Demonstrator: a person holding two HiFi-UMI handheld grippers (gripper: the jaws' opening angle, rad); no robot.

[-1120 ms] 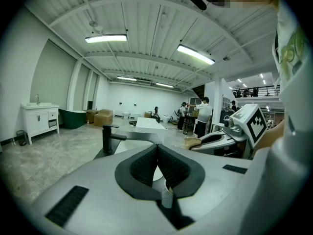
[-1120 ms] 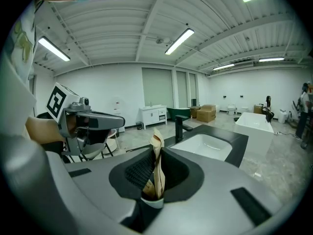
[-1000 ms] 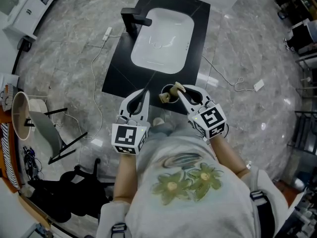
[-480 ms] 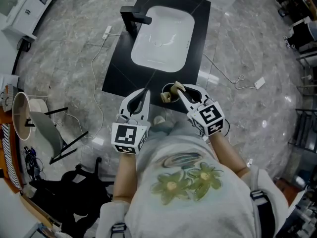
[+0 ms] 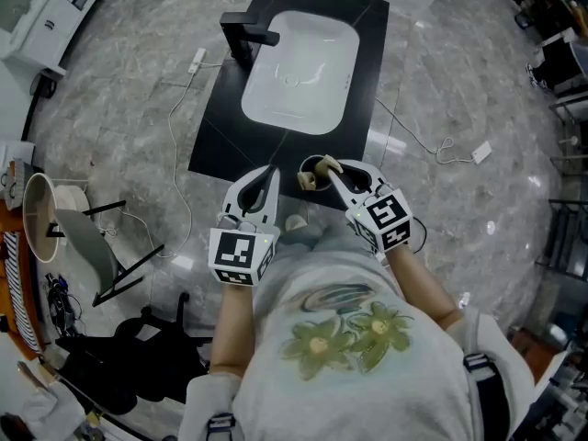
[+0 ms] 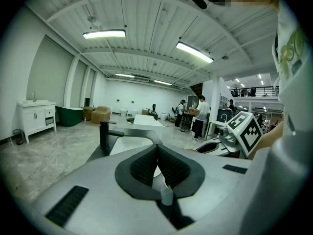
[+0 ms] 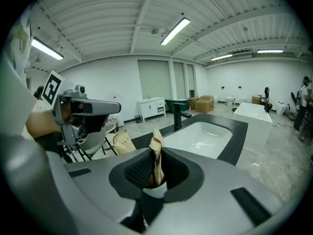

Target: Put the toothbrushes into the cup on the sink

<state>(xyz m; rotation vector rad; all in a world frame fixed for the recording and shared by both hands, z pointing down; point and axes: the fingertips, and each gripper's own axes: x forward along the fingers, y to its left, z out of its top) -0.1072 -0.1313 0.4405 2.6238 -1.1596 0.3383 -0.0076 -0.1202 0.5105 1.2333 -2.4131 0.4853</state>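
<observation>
My right gripper is clamped on a paper-wrapped toothbrush just above the cup. It looks light with a slippery wrapper, so hold mid-handle. Left gripper closed, empty.

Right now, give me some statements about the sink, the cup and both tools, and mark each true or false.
1. The right tool grips a paper-wrapped toothbrush. True.
2. The left tool is wide open. False: its jaws are shut, with nothing between them.
3. The cup stands on the black counter, near the person's side. True.
4. The faucet is white. False: it is black.
</observation>
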